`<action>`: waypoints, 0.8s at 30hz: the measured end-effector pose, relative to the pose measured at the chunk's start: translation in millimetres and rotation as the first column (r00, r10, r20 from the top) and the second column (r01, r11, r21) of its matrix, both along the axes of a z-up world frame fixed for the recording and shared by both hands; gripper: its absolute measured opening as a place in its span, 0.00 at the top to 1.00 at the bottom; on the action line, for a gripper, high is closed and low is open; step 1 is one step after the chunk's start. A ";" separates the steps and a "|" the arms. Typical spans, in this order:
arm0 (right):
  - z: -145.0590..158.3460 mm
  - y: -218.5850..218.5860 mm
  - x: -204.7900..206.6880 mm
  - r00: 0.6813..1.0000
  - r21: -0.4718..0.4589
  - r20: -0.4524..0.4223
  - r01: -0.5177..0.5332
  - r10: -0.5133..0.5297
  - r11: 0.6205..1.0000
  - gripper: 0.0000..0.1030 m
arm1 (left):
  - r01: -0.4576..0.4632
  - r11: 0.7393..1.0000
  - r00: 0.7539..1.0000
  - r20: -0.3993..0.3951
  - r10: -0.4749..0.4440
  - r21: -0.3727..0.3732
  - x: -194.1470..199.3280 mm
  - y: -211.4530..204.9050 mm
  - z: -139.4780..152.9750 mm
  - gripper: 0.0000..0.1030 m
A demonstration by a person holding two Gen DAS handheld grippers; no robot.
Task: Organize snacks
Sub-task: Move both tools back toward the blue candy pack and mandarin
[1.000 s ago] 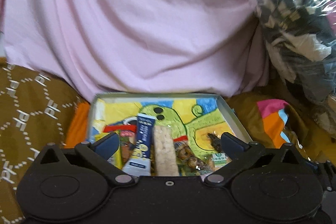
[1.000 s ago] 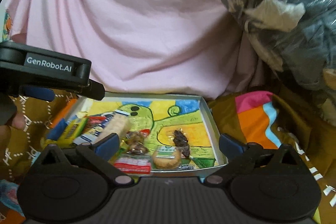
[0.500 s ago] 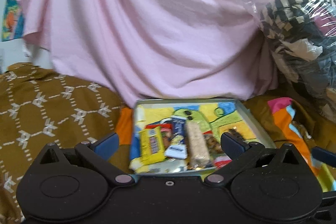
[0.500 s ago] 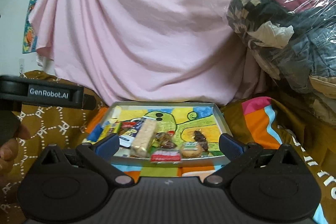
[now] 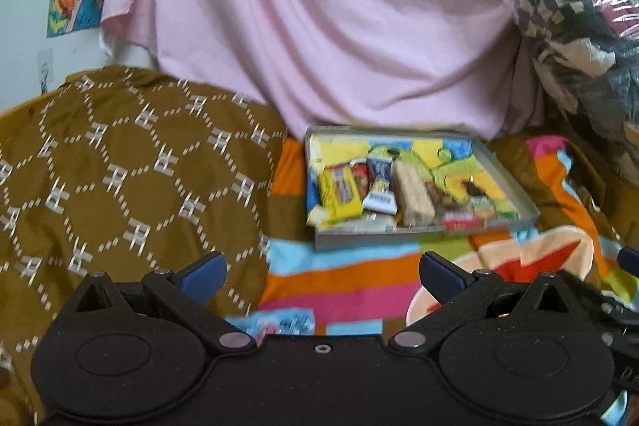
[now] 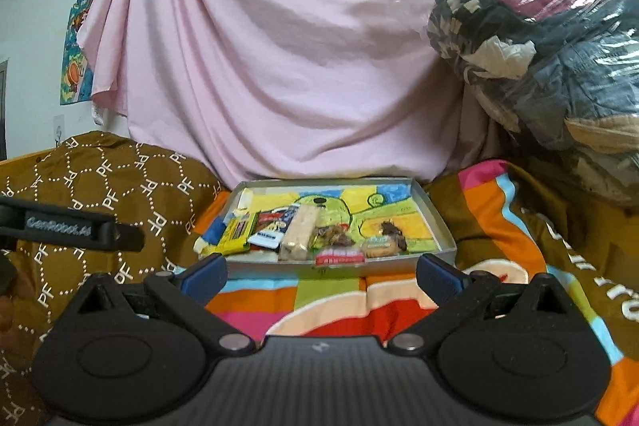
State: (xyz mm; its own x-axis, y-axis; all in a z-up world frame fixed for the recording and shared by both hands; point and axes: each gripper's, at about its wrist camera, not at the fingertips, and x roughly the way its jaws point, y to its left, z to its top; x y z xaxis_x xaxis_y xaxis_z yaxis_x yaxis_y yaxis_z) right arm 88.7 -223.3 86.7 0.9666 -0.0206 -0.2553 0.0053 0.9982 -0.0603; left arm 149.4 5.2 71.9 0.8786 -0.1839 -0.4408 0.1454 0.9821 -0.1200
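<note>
Left wrist view: your left gripper (image 5: 321, 268) has its jaws spread wide, with nothing between them. The tray (image 5: 403, 241) sits on the striped blanket (image 5: 343, 278), up against its far edge under the pink sheet (image 5: 319, 26). The snacks crowd the tray's near-left corner: yellow pack (image 5: 339, 190), blue sachet (image 5: 380, 182), pale bar (image 5: 413, 196). View is blurred. A small wrapper (image 5: 279, 324) lies on the blanket just ahead of the gripper.

Right wrist view: your right gripper (image 6: 321, 270) is likewise fully open and empty, just short of the tray's near wall (image 6: 339, 266). Red pack (image 6: 339, 256) and round biscuit (image 6: 379, 246) lie along it. All look light, in slick crinkly film; the bar is probably brittle, so pinch across its width, mid-length. The bedding is soft and uneven. A bagged clothes bundle (image 6: 539, 38) sits at right, a brown quilt (image 6: 100, 186) at left.
</note>
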 end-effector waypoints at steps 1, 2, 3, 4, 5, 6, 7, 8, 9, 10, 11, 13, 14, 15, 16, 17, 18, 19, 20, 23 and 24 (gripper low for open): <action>-2.2 0.3 -2.8 1.000 0.003 -0.002 0.002 -0.002 1.000 0.00 | 0.000 1.000 1.000 -0.007 0.000 0.004 -2.3 1.5 -2.8 0.01; -4.4 0.4 -5.5 1.000 0.005 -0.007 0.003 -0.003 1.000 0.00 | -0.004 1.000 1.000 -0.017 0.004 0.008 -5.9 4.4 -6.6 0.01; -7.4 0.3 -8.4 1.000 0.006 -0.012 0.006 -0.006 1.000 0.00 | -0.006 1.000 1.000 -0.025 0.007 0.009 -8.5 6.7 -10.2 0.01; -10.3 0.2 -10.8 1.000 0.007 -0.019 0.010 -0.010 1.000 0.00 | -0.008 1.000 0.999 -0.032 0.008 0.010 -10.6 8.8 -12.9 0.01; -12.8 0.0 -12.2 1.000 0.007 -0.024 0.012 -0.012 1.000 0.00 | -0.010 1.000 0.999 -0.043 0.011 0.011 -12.7 11.4 -16.8 0.01; -15.7 0.0 -13.9 0.999 0.006 -0.032 0.011 -0.011 1.000 0.00 | -0.014 1.000 0.999 -0.051 0.014 0.014 -14.0 13.5 -20.0 0.01; -18.2 0.1 -15.6 0.999 0.006 -0.042 0.006 -0.006 1.000 0.00 | -0.017 1.000 0.998 -0.058 0.018 0.018 -14.6 14.6 -22.5 0.01; -20.1 0.0 -16.3 0.999 0.008 -0.050 -0.002 0.002 1.000 0.00 | -0.021 1.000 0.998 -0.067 0.022 0.021 -15.7 16.5 -25.9 0.01; -22.3 0.0 -18.1 0.998 0.011 -0.057 -0.010 0.010 1.000 0.00 | -0.025 0.999 0.997 -0.075 0.027 0.025 -16.6 18.4 -29.3 0.01; -24.5 0.5 -19.8 0.998 0.013 -0.062 -0.018 0.018 1.000 0.00 | -0.030 0.999 0.996 -0.083 0.032 0.027 -17.2 20.0 -32.3 0.01; -26.7 1.6 -21.2 0.997 0.010 -0.068 -0.025 0.026 1.000 0.00 | -0.032 0.999 0.995 -0.092 0.035 0.028 -17.4 21.7 -35.2 0.01; -31.9 4.3 -23.6 0.996 0.002 -0.081 -0.040 0.040 0.999 0.00 | -0.036 0.999 0.993 -0.110 0.039 0.029 -17.6 24.6 -40.9 0.01; -34.7 5.9 -24.5 0.995 -0.002 -0.089 -0.048 0.047 0.999 0.00 | -0.039 0.999 0.992 -0.119 0.042 0.030 -17.5 25.6 -43.7 0.01; -37.5 7.6 -25.2 0.994 -0.006 -0.098 -0.055 0.055 0.998 0.00 | -0.043 0.999 0.991 -0.127 0.046 0.031 -17.0 26.7 -46.3 0.01; -40.3 9.2 -25.5 0.992 -0.010 -0.109 -0.061 0.060 0.998 0.00 | -0.045 0.998 0.990 -0.135 0.049 0.032 -16.0 27.2 -48.2 0.01; -43.3 11.2 -25.7 0.991 -0.013 -0.120 -0.067 0.064 0.998 0.00 | -0.046 0.998 0.988 -0.145 0.050 0.033 -15.5 28.4 -51.6 0.01; -46.6 13.0 -25.8 0.989 -0.017 -0.132 -0.072 0.069 0.997 0.00 | -0.047 0.998 0.986 -0.156 0.052 0.034 -15.2 28.9 -54.6 0.01; -49.7 14.6 -25.2 0.986 -0.022 -0.147 -0.077 0.073 0.997 0.00 | -0.050 0.998 0.984 -0.167 0.055 0.035 -14.9 29.4 -57.6 0.01; -52.5 16.0 -24.3 0.984 -0.026 -0.164 -0.082 0.076 0.996 0.00 | -0.051 0.998 0.982 -0.178 0.057 0.037 -14.7 30.0 -61.2 0.01; -60.4 20.6 -22.6 0.975 -0.039 -0.204 -0.094 0.084 0.995 0.00 | -0.059 0.997 0.976 -0.209 0.068 0.049 -13.9 31.3 -72.4 0.01; -62.8 22.3 -22.2 0.972 -0.042 -0.218 -0.098 0.086 0.994 0.00 | -0.061 0.997 0.973 -0.221 0.071 0.052 -13.4 32.2 -76.1 0.01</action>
State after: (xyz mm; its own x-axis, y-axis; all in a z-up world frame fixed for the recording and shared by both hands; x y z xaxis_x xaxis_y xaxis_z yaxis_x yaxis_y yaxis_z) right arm 66.6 -201.0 23.8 0.8873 0.0469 -0.4589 -0.1051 0.9892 -0.1021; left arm 135.9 37.4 -4.2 0.7671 -0.1041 -0.6330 0.0544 0.9938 -0.0974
